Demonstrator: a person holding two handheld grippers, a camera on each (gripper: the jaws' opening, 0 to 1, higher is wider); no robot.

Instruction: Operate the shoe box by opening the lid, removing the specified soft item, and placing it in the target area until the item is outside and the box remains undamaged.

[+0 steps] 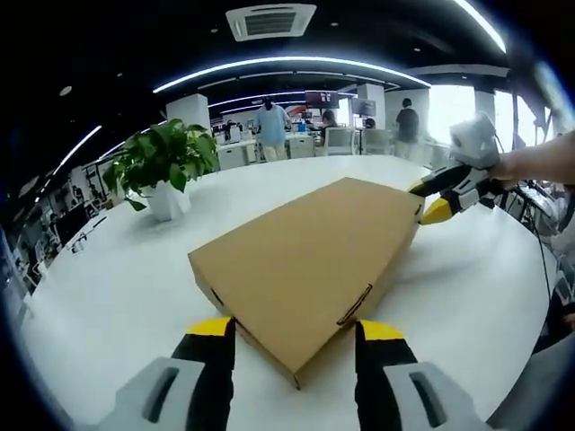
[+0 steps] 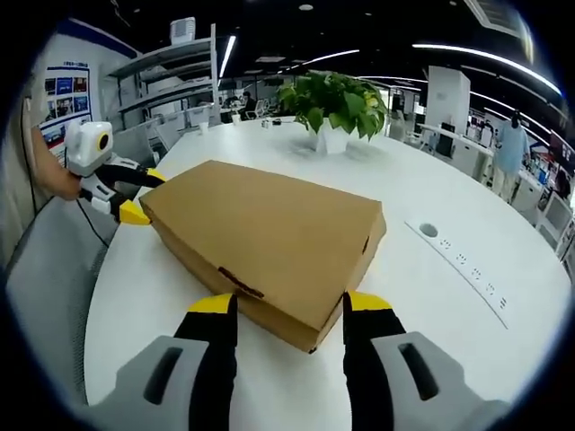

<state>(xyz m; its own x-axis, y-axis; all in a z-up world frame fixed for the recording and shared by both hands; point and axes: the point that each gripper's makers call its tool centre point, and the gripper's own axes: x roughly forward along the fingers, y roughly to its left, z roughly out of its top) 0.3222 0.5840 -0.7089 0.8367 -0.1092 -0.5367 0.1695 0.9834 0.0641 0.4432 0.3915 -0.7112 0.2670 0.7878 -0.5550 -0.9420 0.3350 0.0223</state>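
A brown cardboard shoe box (image 1: 305, 260) lies flat on the round white table (image 1: 117, 287) with its lid down. In the left gripper view my left gripper (image 1: 296, 330) is open, its yellow-tipped jaws straddling the box's near corner. My right gripper (image 1: 433, 201) reaches in from the right at the far corner, a hand behind it. In the right gripper view the box (image 2: 269, 229) runs away from me; my right gripper (image 2: 290, 305) stands open around its near corner. The left gripper (image 2: 133, 196) sits at the far left corner. The box's contents are hidden.
A leafy plant in a white pot (image 1: 166, 171) (image 2: 334, 112) stands on the table beyond the box. A strip of sockets (image 2: 469, 268) is set into the tabletop to the right. A grey chair (image 2: 45, 269) sits by the table's edge. People stand far off among desks.
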